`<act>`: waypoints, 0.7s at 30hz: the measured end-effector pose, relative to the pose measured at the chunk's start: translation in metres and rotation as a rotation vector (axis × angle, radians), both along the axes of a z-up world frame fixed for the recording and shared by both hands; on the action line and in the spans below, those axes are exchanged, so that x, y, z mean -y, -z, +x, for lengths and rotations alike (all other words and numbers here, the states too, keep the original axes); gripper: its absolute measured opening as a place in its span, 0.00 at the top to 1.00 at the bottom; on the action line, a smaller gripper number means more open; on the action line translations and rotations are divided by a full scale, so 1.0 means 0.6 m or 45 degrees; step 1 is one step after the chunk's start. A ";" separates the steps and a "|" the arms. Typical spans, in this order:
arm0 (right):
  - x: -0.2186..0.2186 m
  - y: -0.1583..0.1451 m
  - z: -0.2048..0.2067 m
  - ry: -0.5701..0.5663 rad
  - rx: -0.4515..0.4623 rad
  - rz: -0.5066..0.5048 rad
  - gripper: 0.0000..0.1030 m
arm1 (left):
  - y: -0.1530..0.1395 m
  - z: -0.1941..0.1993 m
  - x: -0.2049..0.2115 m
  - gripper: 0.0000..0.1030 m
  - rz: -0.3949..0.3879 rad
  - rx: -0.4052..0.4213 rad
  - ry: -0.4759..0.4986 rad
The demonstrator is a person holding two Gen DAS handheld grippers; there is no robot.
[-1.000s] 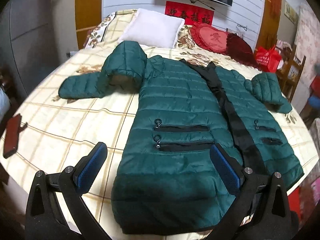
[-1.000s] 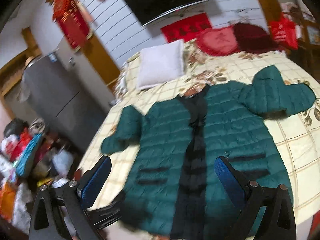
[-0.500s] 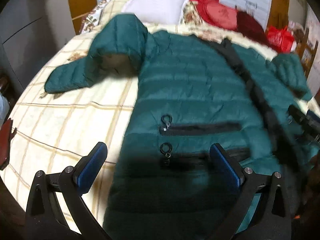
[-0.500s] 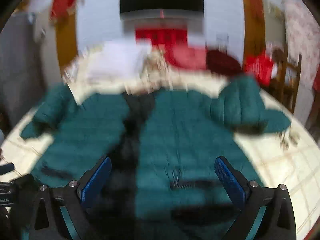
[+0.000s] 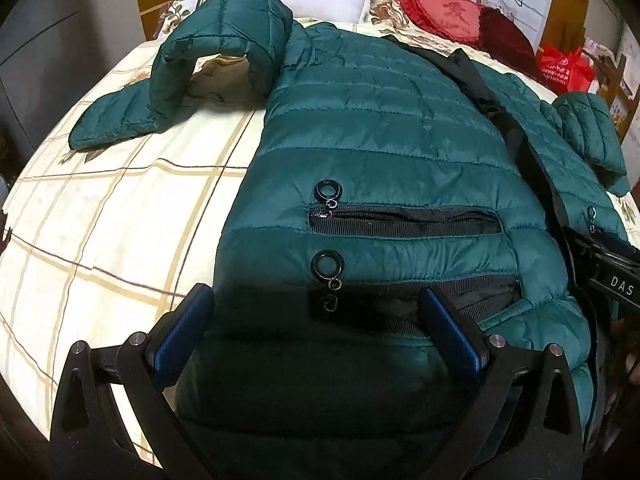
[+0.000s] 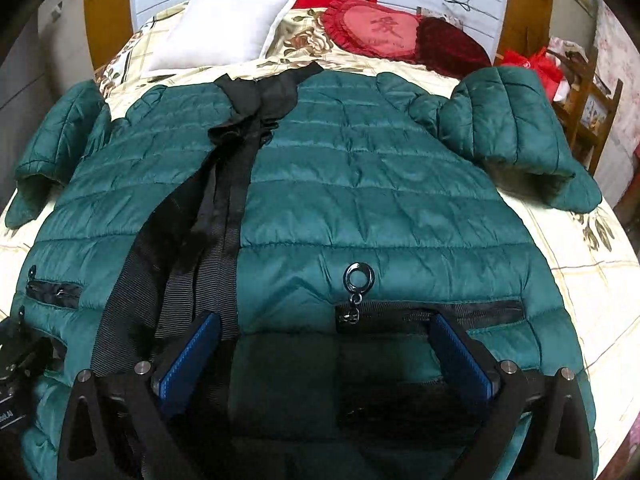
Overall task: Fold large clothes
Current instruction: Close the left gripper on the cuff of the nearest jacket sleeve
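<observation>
A dark green quilted jacket (image 5: 380,128) lies flat, front up, on the bed, with a black front placket (image 6: 224,200) and zip pockets. It also shows in the right wrist view (image 6: 360,184). Its left sleeve (image 5: 216,40) is bent over; its right sleeve (image 6: 516,132) is folded near the shoulder. My left gripper (image 5: 316,324) is open, low over the jacket's lower left panel by the pocket zips. My right gripper (image 6: 324,352) is open, low over the lower right panel by a pocket zip pull (image 6: 359,276). Neither holds anything.
The bed has a cream checked sheet (image 5: 120,208). A white pillow (image 6: 224,28), a red heart cushion (image 6: 376,28) and a dark red cushion (image 6: 452,44) lie at the head. A wooden chair (image 6: 588,108) with red bags stands at the right.
Both grippers have moved forward and down, close over the jacket's lower part. The right gripper has swung to face the bed head. Both stay open.
</observation>
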State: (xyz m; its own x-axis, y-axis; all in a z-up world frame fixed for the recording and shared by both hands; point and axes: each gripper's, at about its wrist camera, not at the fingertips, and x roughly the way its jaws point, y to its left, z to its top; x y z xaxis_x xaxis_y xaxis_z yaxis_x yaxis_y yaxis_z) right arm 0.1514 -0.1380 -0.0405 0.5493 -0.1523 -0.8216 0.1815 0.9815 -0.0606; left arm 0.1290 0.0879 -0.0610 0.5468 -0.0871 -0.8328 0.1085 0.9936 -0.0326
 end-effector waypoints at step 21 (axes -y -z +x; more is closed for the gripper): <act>-0.014 0.000 -0.011 0.006 0.016 -0.023 0.00 | -0.068 0.261 -0.476 0.01 -0.323 0.036 -0.621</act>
